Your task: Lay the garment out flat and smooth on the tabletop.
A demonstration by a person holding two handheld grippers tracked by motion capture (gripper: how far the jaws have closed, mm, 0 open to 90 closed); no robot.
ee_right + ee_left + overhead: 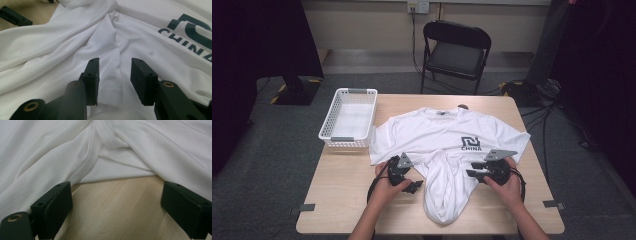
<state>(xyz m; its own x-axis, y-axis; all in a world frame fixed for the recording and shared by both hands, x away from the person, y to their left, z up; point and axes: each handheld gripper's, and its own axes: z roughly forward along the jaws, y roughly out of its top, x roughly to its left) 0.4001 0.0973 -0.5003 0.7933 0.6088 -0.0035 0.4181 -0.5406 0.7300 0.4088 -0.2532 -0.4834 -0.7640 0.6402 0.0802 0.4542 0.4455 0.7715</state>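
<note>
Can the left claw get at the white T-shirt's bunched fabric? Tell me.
Probably yes. The left claw stands open over bare wooden table, and the white T-shirt's bunched fabric lies just ahead with nothing between.

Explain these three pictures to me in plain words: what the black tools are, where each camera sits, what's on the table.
A person sits at a light wooden table, holding a black two-jaw gripper in each hand: left gripper, right gripper. One camera looks down from above; the other two ride on the grippers, looking along their jaws. A white T-shirt with a dark CHINA logo lies spread out, its lower part bunched. A white plastic basket stands beside it. Both grippers stand open; the right gripper's jaws straddle a fold of cloth without pressing it.
</note>
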